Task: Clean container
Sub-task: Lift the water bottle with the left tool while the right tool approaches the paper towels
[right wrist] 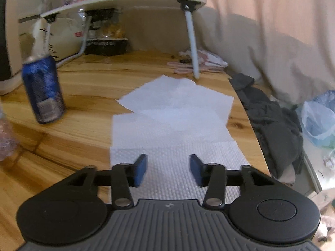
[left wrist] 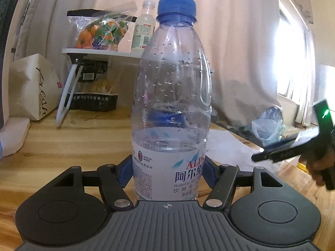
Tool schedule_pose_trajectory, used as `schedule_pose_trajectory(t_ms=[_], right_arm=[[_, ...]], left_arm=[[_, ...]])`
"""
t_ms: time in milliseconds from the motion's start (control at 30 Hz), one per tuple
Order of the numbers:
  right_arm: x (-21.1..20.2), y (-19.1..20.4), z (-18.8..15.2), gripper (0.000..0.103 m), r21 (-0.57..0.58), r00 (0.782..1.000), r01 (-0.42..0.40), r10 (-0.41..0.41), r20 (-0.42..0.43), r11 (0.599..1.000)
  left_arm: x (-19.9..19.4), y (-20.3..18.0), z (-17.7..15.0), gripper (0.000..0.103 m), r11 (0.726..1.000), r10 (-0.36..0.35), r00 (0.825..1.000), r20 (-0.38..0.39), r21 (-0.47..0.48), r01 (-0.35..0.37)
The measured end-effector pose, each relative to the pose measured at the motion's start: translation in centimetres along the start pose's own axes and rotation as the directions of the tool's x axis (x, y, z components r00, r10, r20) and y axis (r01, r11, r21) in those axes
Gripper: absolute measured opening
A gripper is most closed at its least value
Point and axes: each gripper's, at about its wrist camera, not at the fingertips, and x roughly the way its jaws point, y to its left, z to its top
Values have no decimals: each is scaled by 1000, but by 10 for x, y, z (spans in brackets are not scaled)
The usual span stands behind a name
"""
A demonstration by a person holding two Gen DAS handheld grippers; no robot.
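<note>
The left gripper (left wrist: 167, 173) is clamping a clear plastic water bottle (left wrist: 170, 108) by its labelled lower body, its blue pads (left wrist: 125, 172) pressing both sides. The bottle is standing upright on the wooden tabletop (left wrist: 62, 142), blue cap (left wrist: 177, 4) on, partly filled with water, droplets clinging inside its upper walls.

The right gripper (right wrist: 168, 170) is hovering with its fingers apart and nothing between them, just above white paper towels (right wrist: 173, 113) that are lying spread toward the right edge of the tabletop. In the left wrist view this gripper (left wrist: 293, 150) is showing at the right, blurred, with a hand around its handle.

A blue drink can (right wrist: 43, 90) is standing toward the left of the tabletop, well apart from the towels. A small folding table (right wrist: 125, 0) is sitting at the back edge, carrying a bag of oranges (left wrist: 100, 33) and a small white bottle (left wrist: 144, 27). Dark cloth (right wrist: 276, 125) is draping off the right edge, beside a blue plastic bag (right wrist: 320, 119)
</note>
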Motion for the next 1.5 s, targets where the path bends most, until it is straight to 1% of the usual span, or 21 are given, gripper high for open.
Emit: schedule_pose_trajectory(t_ms=[33, 67, 133, 200, 333, 433, 500, 633, 700, 767, 833, 967, 1067, 1133, 1200, 1267, 1300, 1333, 1367, 1433, 1500], right_arm=[[-3, 0, 8, 78, -31, 1000, -29, 29, 5, 999], [-6, -1, 14, 82, -78, 998, -60, 60, -3, 995], [-7, 1, 28, 82, -209, 993, -113, 107, -44, 971], [-2, 2, 41, 82, -358, 983, -174, 139, -120, 917], [16, 4, 62, 81, -583, 945, -301, 154, -289, 755], [32, 6, 76, 81, -693, 903, -399, 126, -411, 600], [42, 19, 79, 81, -737, 880, -444, 92, -466, 510], [62, 35, 84, 81, -786, 841, -507, 4, -541, 354], [71, 40, 84, 74, -771, 809, -553, -20, -588, 315], [79, 40, 85, 71, -752, 780, -592, -29, -626, 290], [83, 41, 90, 71, -742, 767, -614, -20, -641, 268], [92, 41, 100, 71, -713, 738, -652, -2, -675, 257], [101, 34, 108, 73, -669, 703, -683, 16, -711, 294], [105, 30, 113, 74, -645, 688, -693, 27, -726, 320], [106, 29, 116, 74, -643, 686, -696, 32, -727, 320], [104, 29, 117, 74, -650, 693, -691, 31, -721, 316], [103, 30, 118, 70, -652, 695, -688, 31, -718, 318], [103, 29, 119, 68, -644, 689, -691, 32, -724, 330], [104, 28, 122, 62, -630, 681, -695, 36, -731, 346], [105, 24, 126, 60, -602, 664, -704, 49, -746, 376], [106, 20, 131, 48, -568, 641, -719, 67, -764, 401]], left_arm=[[0, -1, 0, 68, 1000, -1, 1000, 0, 6, 1], [0, -2, 0, 67, 1000, 0, 1000, -3, 13, 0], [1, -4, 0, 67, 1000, -3, 1000, -7, 26, 3], [1, -6, 0, 67, 999, -13, 1000, -10, 38, 14], [1, -7, 0, 67, 998, -29, 1000, -11, 48, 30], [1, -6, 0, 67, 998, -34, 999, -12, 46, 34], [1, -6, 0, 67, 998, -35, 999, -12, 48, 36], [1, -3, 1, 67, 998, -44, 999, -14, 37, 44], [2, -3, 1, 67, 998, -45, 999, -14, 36, 45], [2, -3, 1, 67, 998, -43, 999, -15, 38, 44], [2, -3, 1, 67, 998, -43, 999, -15, 38, 44], [3, -3, 2, 67, 998, -44, 999, -16, 37, 45], [3, -3, 2, 67, 998, -46, 999, -17, 34, 47], [4, -2, 2, 67, 998, -46, 999, -17, 31, 47], [4, -2, 2, 67, 998, -47, 999, -17, 28, 47], [5, -1, 2, 67, 999, -47, 999, -20, 21, 47], [4, -1, 2, 68, 999, -46, 999, -22, 18, 47], [4, 0, 2, 68, 999, -45, 999, -22, 16, 46], [4, 0, 2, 68, 999, -44, 999, -23, 14, 45], [4, 0, 2, 68, 999, -42, 999, -22, 15, 42], [4, -1, 1, 68, 999, -40, 999, -22, 17, 41]])
